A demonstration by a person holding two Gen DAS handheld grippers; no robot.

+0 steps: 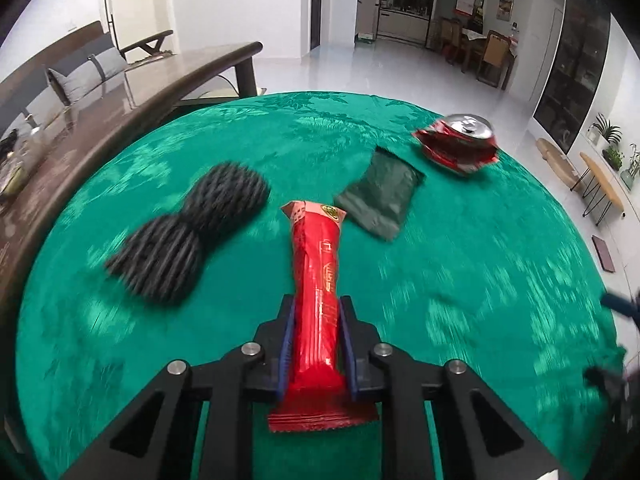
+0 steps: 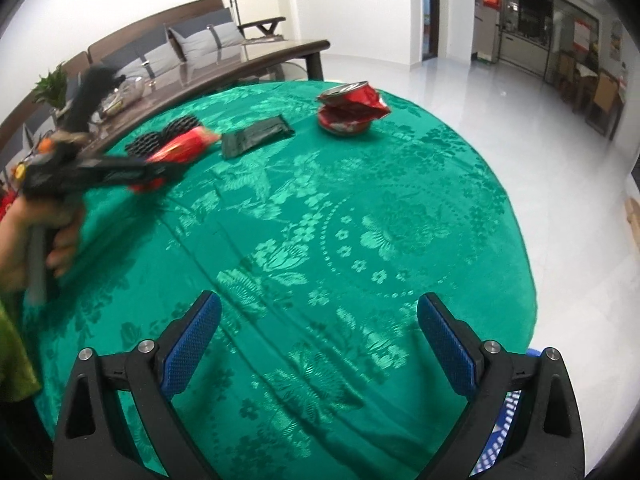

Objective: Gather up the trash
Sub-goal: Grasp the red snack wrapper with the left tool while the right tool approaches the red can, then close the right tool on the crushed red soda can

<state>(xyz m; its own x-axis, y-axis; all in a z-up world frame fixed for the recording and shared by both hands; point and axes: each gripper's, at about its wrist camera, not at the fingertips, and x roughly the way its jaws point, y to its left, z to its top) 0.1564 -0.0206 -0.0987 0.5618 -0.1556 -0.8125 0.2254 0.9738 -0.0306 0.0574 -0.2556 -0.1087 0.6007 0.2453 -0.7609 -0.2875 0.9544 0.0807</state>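
The left gripper (image 1: 317, 320) has its fingers clamped on a long red snack wrapper (image 1: 316, 280), the blue pads pressing both sides of its lower half. The wrapper runs straight out ahead of the fingers, its crimped far end carrying a small green-and-yellow round emblem; its near crimped end sticks out behind the pads. Printed lettering runs along the wrapper's length, but it is too blurred and creased to read. No brand name can be made out.

Ahead and to the left of those fingers lies a black ribbed foam net (image 1: 188, 236), pinched in the middle into two lobes, resting on the green patterned worktop (image 1: 460, 280). Ahead and just right of the wrapper's tip lies a dark green plastic pouch (image 1: 380, 196), flat and plain, with no writing visible. Further beyond it to the right stands a crushed red drink can (image 1: 460, 140), silver top up; its label is crumpled past reading.

The right gripper (image 2: 319, 320) hovers over bare cloth with its fingers wide apart and nothing between them. Far ahead of them sit the can (image 2: 350, 110) and the pouch (image 2: 258, 138); to the far left a hand (image 2: 40, 236) holds the left gripper's handle.
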